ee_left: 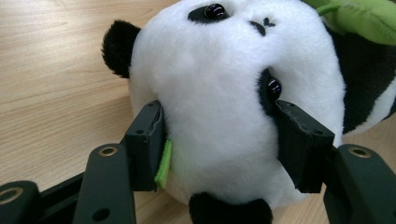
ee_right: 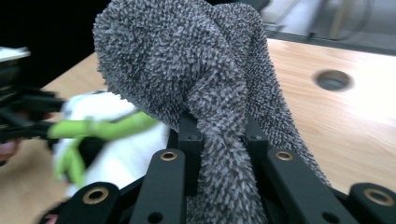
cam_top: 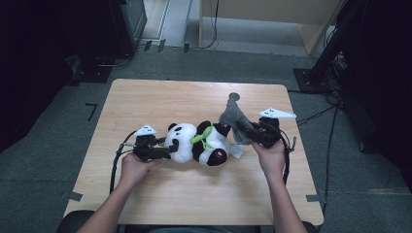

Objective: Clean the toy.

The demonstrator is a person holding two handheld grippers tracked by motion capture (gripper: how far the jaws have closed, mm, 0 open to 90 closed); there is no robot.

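**Panda pinned at the head, grey cloth held aloft**

A plush panda (cam_top: 197,144) is laid on its side near the middle of the wooden bench (cam_top: 145,97). Its white head is clamped between the jaws of the left hand-held gripper (ee_left: 219,140), which are pressed into the fur on both sides. A grey fuzzy cloth (ee_right: 205,93) is pinched tightly in the nearly closed right hand-held gripper (ee_right: 222,135) and is held above the panda's feet, draped over the jaws.

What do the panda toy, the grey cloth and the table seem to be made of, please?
Panda toy: soft plush, short fuzzy pile, glossy bead eyes that look like plastic. Grey cloth: probably microfibre or terry, judging by its nubby looped surface and limp drape. Table: light wood-grain top, smooth and matte; whether veneer or laminate is unclear.
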